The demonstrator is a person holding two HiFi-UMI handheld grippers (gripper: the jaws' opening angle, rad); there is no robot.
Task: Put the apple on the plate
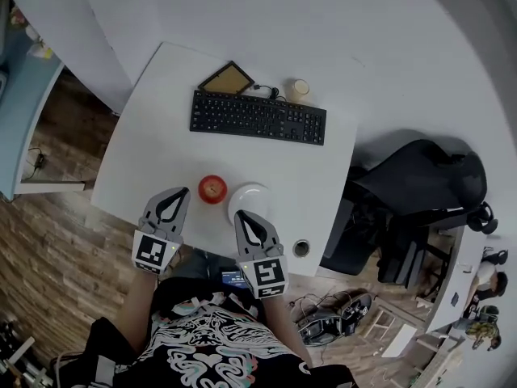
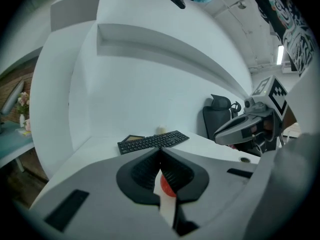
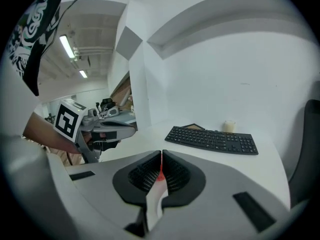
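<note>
Glossy apple (image 1: 212, 188), smooth plate (image 1: 247, 198)

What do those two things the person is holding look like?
Both the left gripper and right gripper are grey wedges with black ribbed pads on the tongs. Each carries a white cube with black square markers. The person wears a black top with white and teal print.

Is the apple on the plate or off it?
Off: the apple sits on the desk, just left of the plate.

apple (image 1: 212, 188) red | plate (image 1: 246, 196) white | keyboard (image 1: 258, 117) black | table (image 1: 153, 136) white | shirt (image 1: 210, 342) black, white-patterned
</note>
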